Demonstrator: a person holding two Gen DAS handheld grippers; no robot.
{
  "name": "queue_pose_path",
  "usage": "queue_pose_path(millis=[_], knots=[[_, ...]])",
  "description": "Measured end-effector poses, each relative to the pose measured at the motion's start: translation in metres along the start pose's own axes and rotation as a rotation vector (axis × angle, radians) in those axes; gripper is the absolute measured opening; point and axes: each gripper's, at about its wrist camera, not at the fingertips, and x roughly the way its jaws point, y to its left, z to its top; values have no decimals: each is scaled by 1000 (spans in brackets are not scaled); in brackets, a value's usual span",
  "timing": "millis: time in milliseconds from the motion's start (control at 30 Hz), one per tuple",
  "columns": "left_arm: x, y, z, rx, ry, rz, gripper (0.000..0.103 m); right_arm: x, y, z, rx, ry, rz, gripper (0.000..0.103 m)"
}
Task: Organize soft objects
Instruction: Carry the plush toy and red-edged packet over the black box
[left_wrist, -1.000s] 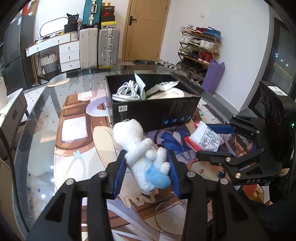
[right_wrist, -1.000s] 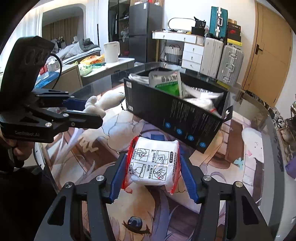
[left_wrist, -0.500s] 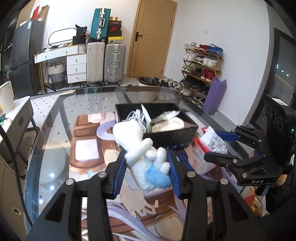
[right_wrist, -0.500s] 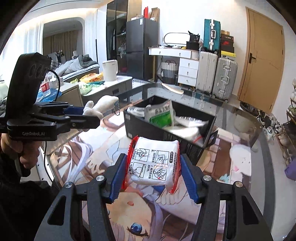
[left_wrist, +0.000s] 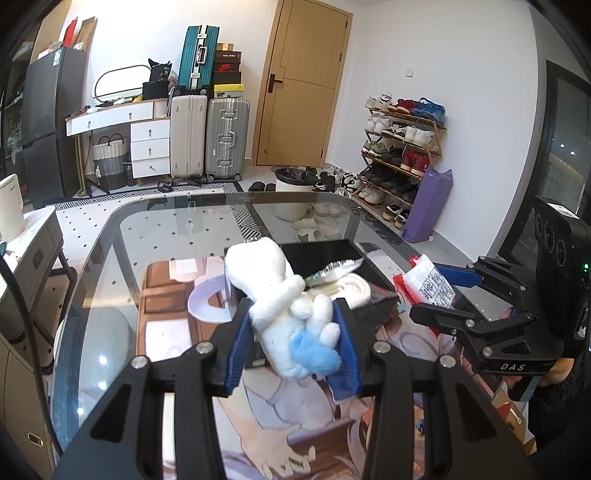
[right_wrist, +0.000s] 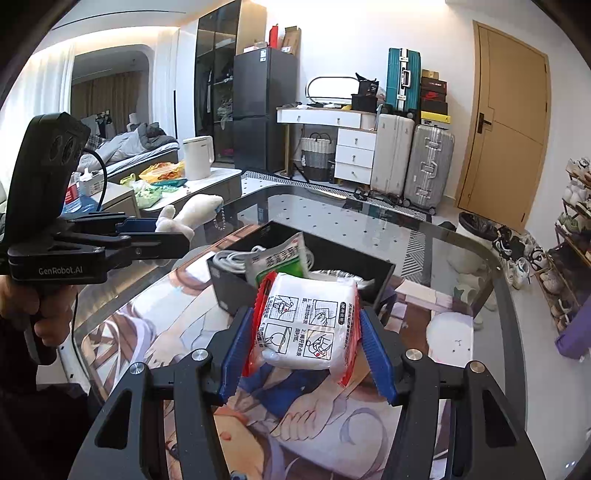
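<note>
- My left claw (left_wrist: 293, 345) is clamped on a white plush toy (left_wrist: 284, 310). Both blue pads press its body, and its head sticks up and out past the fingertips.
- The plush toy carries a light blue patch (left_wrist: 314, 356) at its lower end, near the right-hand pad.
- My right claw (right_wrist: 306, 345) is clamped on a white packet (right_wrist: 308, 325) with red side seams and printed instruction diagrams. Both pads press its sides.
- Both items are held in the air above the surface (left_wrist: 122, 258), which is a glass top with rounded corners.
- A printed cartoon mat (right_wrist: 147, 332) lies under the glass, below both claws.
- A black box (right_wrist: 380, 273), open at the top, stands on the surface just ahead of both claws.
- Inside the black box I see a coiled white cable (right_wrist: 232, 258), a green and white pouch (right_wrist: 280, 258) and further white packets.
- In the right wrist view, the left claw appears at the left edge, gripped by a hand (right_wrist: 22, 302), with the plush toy's head projecting toward the box.
- In the left wrist view, the right claw appears at the right with the white packet between its fingers.
- Suitcases (left_wrist: 207, 136), a door (left_wrist: 299, 88) and a shoe rack (left_wrist: 399, 147) stand in the room beyond the surface.
</note>
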Motion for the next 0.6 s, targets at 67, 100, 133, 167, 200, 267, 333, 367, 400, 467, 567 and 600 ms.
queue_pose_path(millis=[67, 100, 133, 167, 200, 267, 333, 367, 400, 467, 567, 600], knots=[[6, 2, 6, 2, 0, 1, 42, 3, -3, 4, -2, -1, -3, 58], [9, 3, 10, 5, 2, 4, 42, 6, -5, 6, -3, -1, -2, 58], [12, 4, 12, 7, 4, 6, 42, 7, -5, 7, -5, -1, -6, 58], [16, 6, 15, 12, 5, 9, 42, 9, -6, 8, -5, -1, -8, 58], [19, 7, 16, 13, 7, 11, 42, 12, -7, 10, -5, -1, -8, 58], [26, 10, 20, 14, 13, 15, 42, 15, -9, 12, -5, 1, -9, 58], [31, 12, 23, 15, 16, 17, 42, 21, -9, 13, -9, 7, -12, 58], [35, 12, 25, 14, 21, 19, 42, 23, -11, 14, -9, 11, -13, 58], [37, 11, 25, 14, 23, 19, 42, 27, -11, 15, -10, 16, -14, 58], [43, 11, 28, 15, 26, 9, 42, 30, -13, 16, -13, 21, -16, 58], [50, 6, 32, 24, 28, -2, 42, 37, -17, 17, -11, 29, -16, 58], [54, 3, 34, 31, 31, -6, 42, 40, -19, 17, -14, 33, -16, 58]])
